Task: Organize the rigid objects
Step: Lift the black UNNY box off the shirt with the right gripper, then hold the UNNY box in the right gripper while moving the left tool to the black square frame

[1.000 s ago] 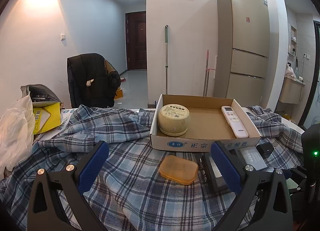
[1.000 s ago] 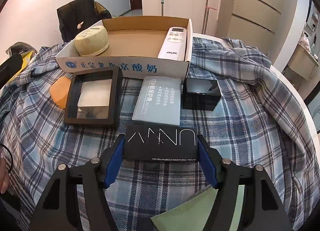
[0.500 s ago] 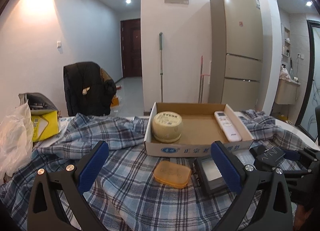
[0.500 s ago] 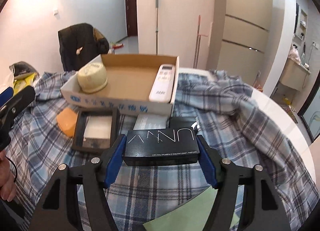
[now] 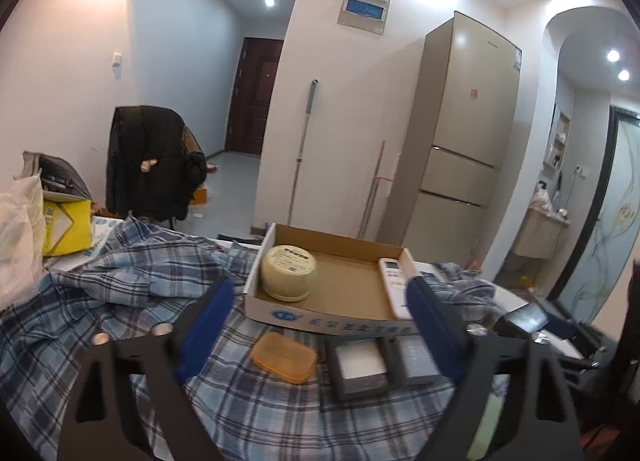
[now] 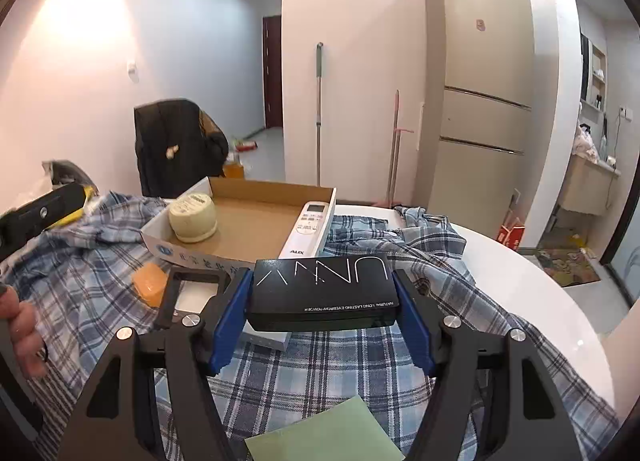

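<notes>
Two items in cardboard tray [image 6: 240, 229] (jar [image 6: 193, 217], remote [image 6: 308, 227]), orange case [image 6: 150, 283] outside

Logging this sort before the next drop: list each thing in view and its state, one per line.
Right tool: shut on black box.
Black box: held above the cloth.
Left tool: open, empty.
Carton: open-topped, partly filled.
Tub: in carton, lid on.
Remote: in carton, flat.
Orange case: closed, on cloth.
Fridge: doors closed.
</notes>
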